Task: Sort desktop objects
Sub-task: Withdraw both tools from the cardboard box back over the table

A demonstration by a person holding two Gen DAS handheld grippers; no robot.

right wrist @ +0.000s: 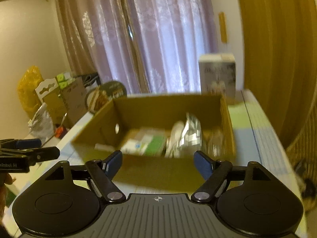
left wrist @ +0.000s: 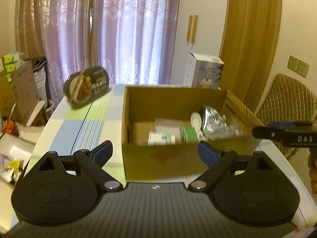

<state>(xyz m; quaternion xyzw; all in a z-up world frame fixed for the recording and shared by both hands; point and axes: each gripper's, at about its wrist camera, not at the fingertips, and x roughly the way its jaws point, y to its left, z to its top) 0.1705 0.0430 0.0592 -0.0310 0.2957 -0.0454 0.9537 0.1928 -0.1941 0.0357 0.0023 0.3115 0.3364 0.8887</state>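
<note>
The left tool (left wrist: 155,150) and the right tool (right wrist: 158,161) were held spread and empty, near the open brown cardboard box (left wrist: 158,158) on the desk (left wrist: 85,123); sorted white and green packets (left wrist: 170,135) were gathered inside, probably for tidiness.

Behind the worktop (left wrist: 59,123) I see pale lilac curtains (left wrist: 126,31) with tan drapes beside them. A white product box (left wrist: 206,71) stands at the far edge near a wooden door frame (left wrist: 251,39). A quilted chair back (left wrist: 287,107) sits to the right, two wall sockets (left wrist: 298,66) above it. Cardboard cartons (left wrist: 21,87) are stacked at the left
</note>
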